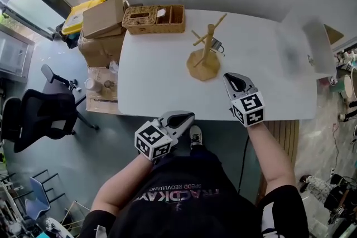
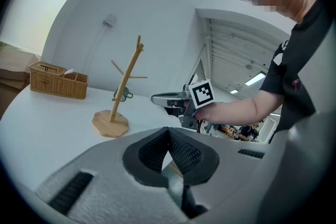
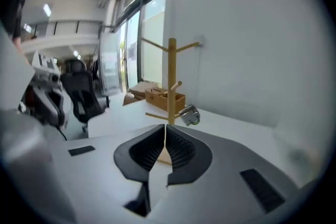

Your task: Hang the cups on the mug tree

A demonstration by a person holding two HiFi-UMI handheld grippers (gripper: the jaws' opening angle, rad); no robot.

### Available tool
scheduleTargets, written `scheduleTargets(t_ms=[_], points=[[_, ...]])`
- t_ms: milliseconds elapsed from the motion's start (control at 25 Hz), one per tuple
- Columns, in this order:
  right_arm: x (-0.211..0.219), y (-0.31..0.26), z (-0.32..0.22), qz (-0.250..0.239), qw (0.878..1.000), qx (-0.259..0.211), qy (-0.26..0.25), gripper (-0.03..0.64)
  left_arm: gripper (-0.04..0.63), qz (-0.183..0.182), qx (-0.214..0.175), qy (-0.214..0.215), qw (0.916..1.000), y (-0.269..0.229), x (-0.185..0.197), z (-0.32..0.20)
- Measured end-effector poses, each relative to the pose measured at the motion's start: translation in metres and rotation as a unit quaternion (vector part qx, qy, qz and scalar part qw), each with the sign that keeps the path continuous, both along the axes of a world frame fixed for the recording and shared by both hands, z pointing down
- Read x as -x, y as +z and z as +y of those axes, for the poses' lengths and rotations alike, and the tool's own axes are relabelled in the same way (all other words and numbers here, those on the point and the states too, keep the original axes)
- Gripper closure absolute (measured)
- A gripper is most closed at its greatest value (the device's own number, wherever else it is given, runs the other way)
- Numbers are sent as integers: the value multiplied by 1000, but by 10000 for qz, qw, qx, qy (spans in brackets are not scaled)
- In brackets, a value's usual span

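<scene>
The mug tree [image 1: 207, 46] stands upright on its round base near the middle of the white table [image 1: 150, 86], and I can see one small cup [image 1: 218, 47] hanging by its handle from a lower peg on the side away from me. The other pegs are bare. I can find no second cup on the tabletop in any view, so I judge the hanging either finished or waiting on cups from outside the frame; the woven basket [image 1: 154, 19] at the far edge might hold something, but I cannot tell what. My right gripper [image 1: 236, 82] hovers over the table near the tree's base, jaws pressed together with nothing between the pads. My left gripper [image 1: 177, 119] sits off the near table edge, close to my body, jaws likewise closed on nothing. Beyond the table are cardboard boxes [image 1: 102, 18] and an office chair [image 1: 33, 117].
</scene>
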State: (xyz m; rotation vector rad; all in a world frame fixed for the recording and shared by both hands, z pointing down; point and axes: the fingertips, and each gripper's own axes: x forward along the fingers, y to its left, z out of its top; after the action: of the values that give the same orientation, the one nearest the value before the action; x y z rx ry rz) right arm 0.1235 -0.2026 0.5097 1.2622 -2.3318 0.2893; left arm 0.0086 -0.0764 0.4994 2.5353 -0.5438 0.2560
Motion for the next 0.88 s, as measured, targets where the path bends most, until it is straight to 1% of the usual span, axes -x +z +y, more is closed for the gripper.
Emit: scheduleTargets(t_ms=[80,120,200,280,440,600,880], points=[[13,-10,16,-844,9960,208,220,600,600,18,4,118,9999,-3,4,5],[19,-14,24,-1153,9924,277,320,600,600,30,0,181,9998,-5,6,8],[31,-22,40,-1612,9850,361,507,601,600,61,-2,300,9995,-7,12,13],[44,-30,59,-1906,9789,386,630,601,600,104,0,401,9991,-10,17,21],[69,-39,97,-2229,9707,381,809,601,600,218,1,548,9983,-15,32,35],[95,-37,131,-2486,9626,476,970,601,600,382,111,665,9970,-16,46,49],[127,-39,179,-2572,9588,576,1063,603,600,502,180,880,9947,-14,64,75]])
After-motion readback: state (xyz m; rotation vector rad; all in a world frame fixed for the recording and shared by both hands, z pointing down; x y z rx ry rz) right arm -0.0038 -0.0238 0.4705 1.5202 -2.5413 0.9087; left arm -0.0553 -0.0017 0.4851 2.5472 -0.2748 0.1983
